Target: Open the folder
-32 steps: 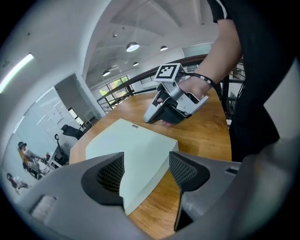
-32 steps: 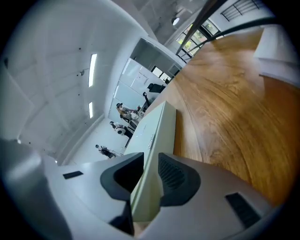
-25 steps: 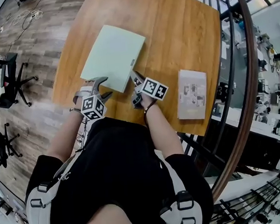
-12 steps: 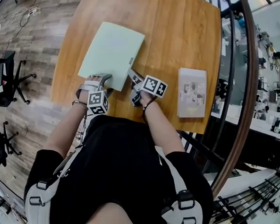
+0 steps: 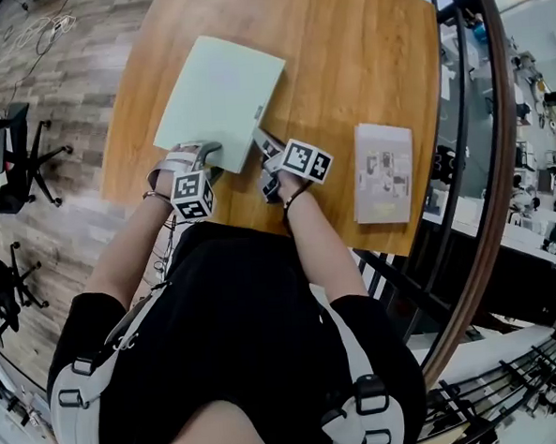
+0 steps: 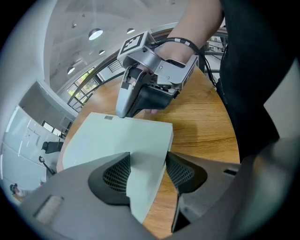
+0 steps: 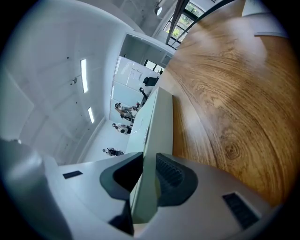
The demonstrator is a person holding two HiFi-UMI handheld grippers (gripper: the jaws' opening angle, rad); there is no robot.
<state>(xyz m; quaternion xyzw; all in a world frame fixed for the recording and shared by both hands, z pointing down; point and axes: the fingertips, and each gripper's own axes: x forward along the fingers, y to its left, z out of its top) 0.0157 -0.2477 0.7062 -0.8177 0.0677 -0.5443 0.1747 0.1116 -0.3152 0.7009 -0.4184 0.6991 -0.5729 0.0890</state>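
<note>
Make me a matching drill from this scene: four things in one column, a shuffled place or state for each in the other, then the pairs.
1 folder
2 booklet
3 left claw
4 right claw

A clamped on the folder's edge
B pale green, lying flat
C jaws apart, folder's corner between them
D right of the folder, touched by nothing

Pairs: 1-B; 2-D; 3-C; 4-A. The left claw's jaws have just been closing.
</note>
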